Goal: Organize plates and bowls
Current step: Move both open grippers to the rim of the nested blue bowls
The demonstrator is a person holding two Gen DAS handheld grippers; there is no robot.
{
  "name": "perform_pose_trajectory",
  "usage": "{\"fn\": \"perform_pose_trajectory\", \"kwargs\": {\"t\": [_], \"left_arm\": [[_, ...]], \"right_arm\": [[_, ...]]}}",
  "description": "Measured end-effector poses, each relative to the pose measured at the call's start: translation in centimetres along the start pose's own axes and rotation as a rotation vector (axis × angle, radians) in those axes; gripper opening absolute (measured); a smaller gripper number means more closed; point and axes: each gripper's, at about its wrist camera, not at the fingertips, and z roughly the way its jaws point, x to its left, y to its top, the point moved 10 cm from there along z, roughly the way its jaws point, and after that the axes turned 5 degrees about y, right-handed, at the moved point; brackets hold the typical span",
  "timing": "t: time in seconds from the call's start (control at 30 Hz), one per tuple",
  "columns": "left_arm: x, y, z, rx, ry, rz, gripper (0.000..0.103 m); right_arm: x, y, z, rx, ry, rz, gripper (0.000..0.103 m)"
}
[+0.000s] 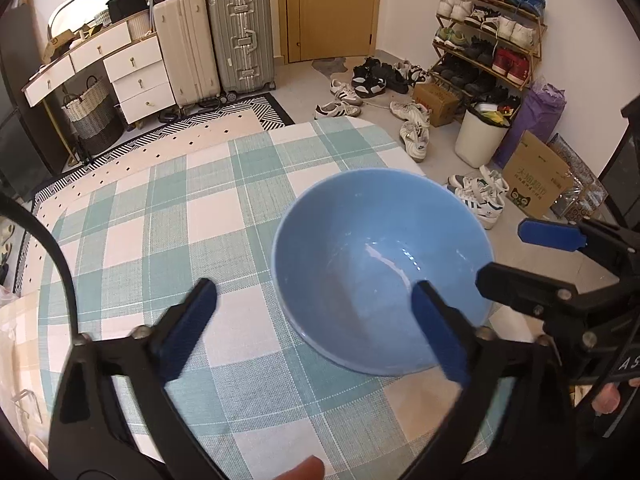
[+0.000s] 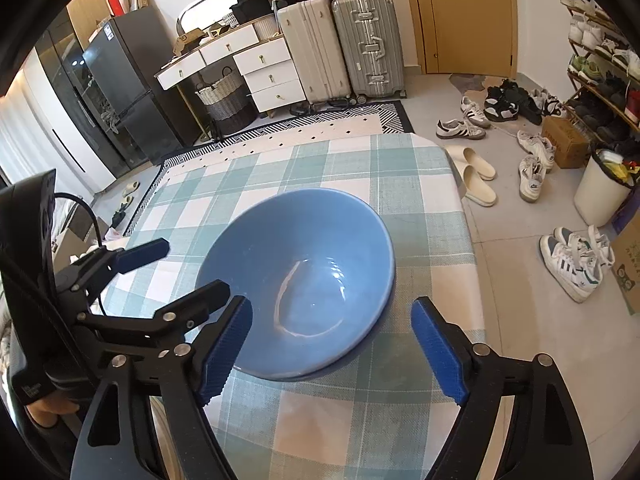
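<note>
Left wrist view shows the blue bowl sitting upright on the desk, toward its right edge under a checked cloth. The right wrist view hints at a 2nd rim just beneath it, so it may be nested in another bowl; I cannot tell for sure. The left claw is released, jaws spread wide, 1 finger over the bowl's near wall without pressing it. The right claw is likewise released, straddling the near rim. The bowl looks like glazed ceramic: stiff, fairly heavy, slippery and chippable. Best pinch the rim wall from opposite sides.
</note>
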Motion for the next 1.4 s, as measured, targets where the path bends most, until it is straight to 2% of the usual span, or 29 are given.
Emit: {"fn": "perform_pose_trajectory", "kwargs": {"t": [0.43, 0.9, 1.4], "left_arm": [[0.8, -0.1, -2.2, -0.029, -0.021, -0.019, 0.100], [2.7, -0.4, -2.0, -0.023, -0.025, -0.055, 0.100], [2.4, -0.8, -1.1, -0.005, -0.046, -0.066, 0.100]], "right_arm": [[0.9, -0.4, -1.8, -0.040, 0.022, -0.005, 0.095], [0.6, -0.5, -1.4, -0.037, 0.015, 0.015, 0.096], [0.3, -0.3, -0.2, -0.028, 0.019, 0.023, 0.096]]}}
